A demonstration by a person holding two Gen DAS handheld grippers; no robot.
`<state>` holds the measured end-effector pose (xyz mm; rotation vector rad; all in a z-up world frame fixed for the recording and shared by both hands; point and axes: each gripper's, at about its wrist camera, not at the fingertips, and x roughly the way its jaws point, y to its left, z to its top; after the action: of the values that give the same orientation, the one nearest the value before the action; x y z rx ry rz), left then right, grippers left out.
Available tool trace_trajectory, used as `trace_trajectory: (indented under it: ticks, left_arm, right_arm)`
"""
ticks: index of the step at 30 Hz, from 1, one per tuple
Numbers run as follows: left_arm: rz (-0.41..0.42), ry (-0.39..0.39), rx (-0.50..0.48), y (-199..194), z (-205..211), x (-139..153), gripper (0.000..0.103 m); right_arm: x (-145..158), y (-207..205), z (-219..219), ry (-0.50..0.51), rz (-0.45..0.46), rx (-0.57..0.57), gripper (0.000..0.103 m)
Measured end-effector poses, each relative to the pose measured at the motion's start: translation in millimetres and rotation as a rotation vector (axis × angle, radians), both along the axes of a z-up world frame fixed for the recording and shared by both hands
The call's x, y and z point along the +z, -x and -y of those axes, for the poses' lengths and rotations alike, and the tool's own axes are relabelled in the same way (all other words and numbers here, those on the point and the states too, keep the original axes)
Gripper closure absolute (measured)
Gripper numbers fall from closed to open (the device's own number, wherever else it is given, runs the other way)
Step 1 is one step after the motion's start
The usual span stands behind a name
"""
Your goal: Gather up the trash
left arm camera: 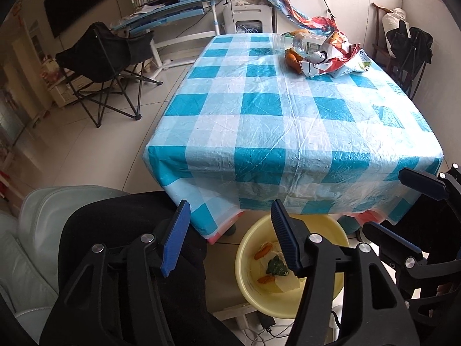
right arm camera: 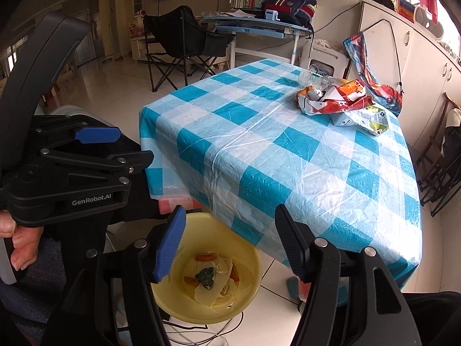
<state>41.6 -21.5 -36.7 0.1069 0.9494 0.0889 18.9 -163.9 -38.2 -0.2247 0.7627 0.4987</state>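
A yellow basin stands on the floor below the table's near edge, holding pale wrappers, orange pieces and a green bit; it also shows in the right wrist view. Trash lies at the table's far right: a crumpled red-and-white snack bag, a clear plastic bottle, a white-green packet and orange pieces. My left gripper is open and empty above the basin's left side. My right gripper is open and empty above the basin; it also shows in the left wrist view.
The table wears a blue-and-white checked plastic cloth. A black folding chair and a blue desk stand beyond it on the left. A pale sofa arm is at my left. White cabinets line the right wall. Cables lie by the basin.
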Motion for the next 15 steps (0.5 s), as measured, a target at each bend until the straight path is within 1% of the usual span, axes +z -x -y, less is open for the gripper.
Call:
trace_trajectory:
  ticks: [2,7,10,15]
  left_arm:
    - [-0.003,-0.004,0.001,-0.6,0.8,0.9,0.047]
    - [-0.018,0.037,-0.013,-1.8,3.2,2.2,0.047]
    - [-0.013,0.052,-0.038,-1.5,8.2,3.7,0.047]
    - [-0.038,0.129,-0.089,-3.1,16.5,1.2,0.047]
  right_arm:
    - [2.0,0.4,-0.3,-0.010,0.013,0.002,0.038]
    - [3.2,-0.4,0.3,-0.027,0.020,0.002,0.037]
    - [4.2,-0.1,0.3,-0.026,0.035,-0.001,0.036]
    - [2.3,-0.8,-1.4,-0.013,0.038,0.001,0.034]
